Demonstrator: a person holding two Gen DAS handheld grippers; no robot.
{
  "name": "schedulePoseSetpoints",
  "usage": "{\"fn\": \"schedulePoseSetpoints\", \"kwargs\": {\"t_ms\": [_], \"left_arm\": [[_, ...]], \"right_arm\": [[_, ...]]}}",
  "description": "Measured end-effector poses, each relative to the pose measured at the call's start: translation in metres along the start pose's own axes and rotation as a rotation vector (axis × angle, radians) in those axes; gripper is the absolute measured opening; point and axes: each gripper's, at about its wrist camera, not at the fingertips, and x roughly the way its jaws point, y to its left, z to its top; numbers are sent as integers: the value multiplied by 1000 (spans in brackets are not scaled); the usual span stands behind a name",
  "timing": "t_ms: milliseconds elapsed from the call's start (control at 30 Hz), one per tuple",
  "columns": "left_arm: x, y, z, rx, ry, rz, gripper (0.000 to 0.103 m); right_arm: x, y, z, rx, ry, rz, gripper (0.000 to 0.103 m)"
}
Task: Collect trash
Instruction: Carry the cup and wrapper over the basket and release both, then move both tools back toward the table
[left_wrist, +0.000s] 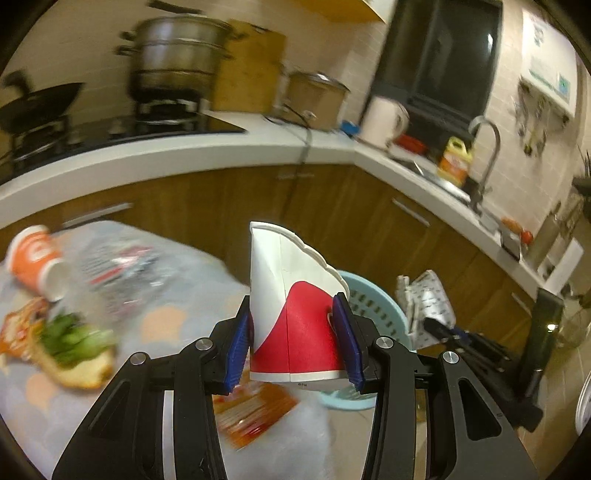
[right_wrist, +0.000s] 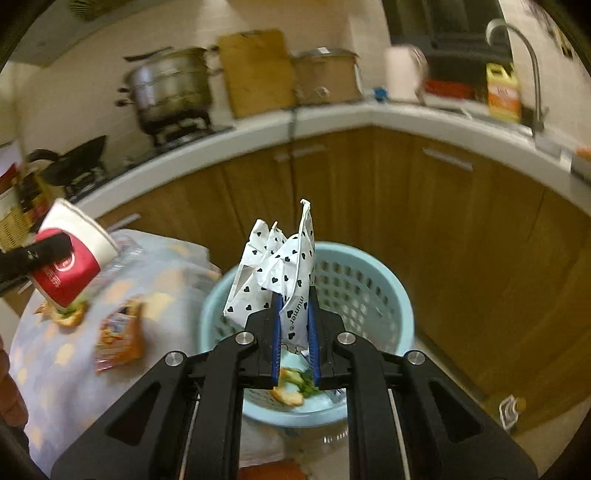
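My left gripper (left_wrist: 295, 339) is shut on a red and white paper cup (left_wrist: 291, 314), held above the table edge; the cup also shows in the right wrist view (right_wrist: 70, 258). My right gripper (right_wrist: 293, 332) is shut on a white plastic bag with black hearts (right_wrist: 275, 273), held over the light blue trash basket (right_wrist: 369, 295). Bread and greens (right_wrist: 293, 387) lie inside the basket. The basket also shows behind the cup in the left wrist view (left_wrist: 373, 310), with the bag (left_wrist: 428, 302) beside it.
On the small table with a patterned cloth (left_wrist: 173, 325) lie an orange cup (left_wrist: 35, 258), a clear wrapper (left_wrist: 122, 269), a sandwich with greens (left_wrist: 74, 350) and an orange snack packet (left_wrist: 255, 410). Brown cabinets (right_wrist: 443, 221) and a white counter stand behind. A bottle (right_wrist: 511, 408) lies on the floor.
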Motion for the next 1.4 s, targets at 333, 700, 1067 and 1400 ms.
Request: {"fn": "schedulePoseSetpoints", "kwargs": {"t_ms": [333,700,1067,1400], "left_arm": [[96,-40,2,67,184,18,54],[68,-22,-3,34,131,14,58],[-18,38,-13,-74,-4,62,60],[-86,150,-51,-292,-72,209,60]], "right_arm": [[69,-28,-10,69,228,15,23],[56,-25,-3,85,201,47,49],[6,53,5,-72,93,154,49],[7,133,-17,-215,87,228,49]]}}
